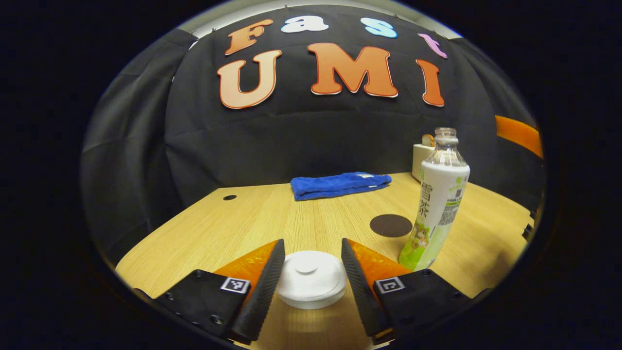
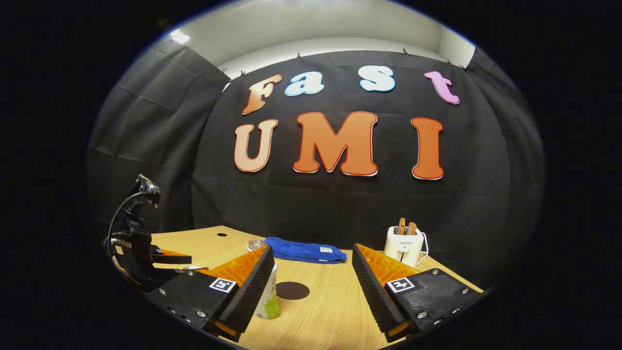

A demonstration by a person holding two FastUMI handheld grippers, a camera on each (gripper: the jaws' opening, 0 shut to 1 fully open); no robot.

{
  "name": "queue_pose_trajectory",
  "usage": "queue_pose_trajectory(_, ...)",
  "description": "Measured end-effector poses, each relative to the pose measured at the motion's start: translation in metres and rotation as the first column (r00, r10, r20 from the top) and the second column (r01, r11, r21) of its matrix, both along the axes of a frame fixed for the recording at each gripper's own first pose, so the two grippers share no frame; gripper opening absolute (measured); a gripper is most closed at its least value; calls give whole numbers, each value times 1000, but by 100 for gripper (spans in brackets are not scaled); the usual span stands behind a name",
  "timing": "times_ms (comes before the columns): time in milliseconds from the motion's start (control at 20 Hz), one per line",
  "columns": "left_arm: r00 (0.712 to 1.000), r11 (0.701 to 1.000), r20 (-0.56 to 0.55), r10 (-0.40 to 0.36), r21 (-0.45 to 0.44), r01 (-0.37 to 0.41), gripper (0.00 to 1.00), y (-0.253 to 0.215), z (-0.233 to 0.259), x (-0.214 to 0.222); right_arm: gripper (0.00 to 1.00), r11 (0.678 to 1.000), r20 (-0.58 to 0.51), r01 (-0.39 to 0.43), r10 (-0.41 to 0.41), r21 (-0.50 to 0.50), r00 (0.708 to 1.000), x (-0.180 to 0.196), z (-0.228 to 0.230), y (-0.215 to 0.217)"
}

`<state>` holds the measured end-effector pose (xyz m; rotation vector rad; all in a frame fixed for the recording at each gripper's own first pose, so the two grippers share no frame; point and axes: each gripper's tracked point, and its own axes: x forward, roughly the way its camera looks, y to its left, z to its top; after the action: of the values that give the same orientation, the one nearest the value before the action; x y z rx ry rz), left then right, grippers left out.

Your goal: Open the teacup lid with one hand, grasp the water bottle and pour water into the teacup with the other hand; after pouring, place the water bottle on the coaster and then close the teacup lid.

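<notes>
Lid [image 1: 311, 282] sits straight between the left gripper [image 1: 311, 260] fingers, spread apart and not pressing it.
Water bottle [image 1: 436, 204] stands upright just right of it, near the dark coaster [image 1: 390, 225] on the table [image 1: 252, 218]; the right gripper [image 2: 311, 277], fingers wide apart, has the bottle at its left finger.

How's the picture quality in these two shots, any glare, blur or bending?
Left gripper view: sharp, table edges bow from the fisheye, soft shadow under the teacup lid. Right gripper view: bright glare spot on the upper wall, bottle half hidden by a finger.
</notes>
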<state>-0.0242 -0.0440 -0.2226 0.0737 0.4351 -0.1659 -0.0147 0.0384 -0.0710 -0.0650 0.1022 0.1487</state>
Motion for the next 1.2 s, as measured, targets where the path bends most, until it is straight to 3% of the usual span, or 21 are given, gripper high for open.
queue_pose_trajectory(100,1000,1000,-16,-4,2,4,74,1,-4,0,96,1000,-5,4,-4,0,1000,0,-2,-4)
queue_pose_trajectory(300,1000,1000,-31,0,24,0,56,2,-7,-1,96,1000,-12,1,-1,-3,1000,-1,-6,-4)
queue_pose_trajectory(400,1000,999,-22,3,41,-2,56,4,-4,1,96,1000,-12,-4,3,-8,1000,-2,-6,-2)
queue_pose_trajectory(450,1000,999,-25,3,39,-2,46,2,-5,4,96,1000,-13,-7,6,-11,1000,-2,-7,-3)
queue_pose_trajectory(600,1000,999,-9,24,35,-24,44,8,-1,7,96,1000,-20,-16,16,-18,1000,-4,-11,-1)
queue_pose_trajectory(650,1000,999,-18,25,26,-25,28,8,-2,4,96,1000,-24,-20,19,-18,1000,-5,-12,0)
queue_pose_trajectory(900,997,998,43,61,4,-61,36,17,13,8,96,997,-50,-72,71,-20,996,-7,-22,14)
queue_pose_trajectory(950,995,997,62,75,-7,-75,28,21,20,9,96,996,-57,-88,87,-18,995,-7,-24,19)
queue_pose_trajectory(1200,983,991,125,133,-16,-132,31,48,48,13,97,985,-144,-171,169,-1,975,-13,-51,48)
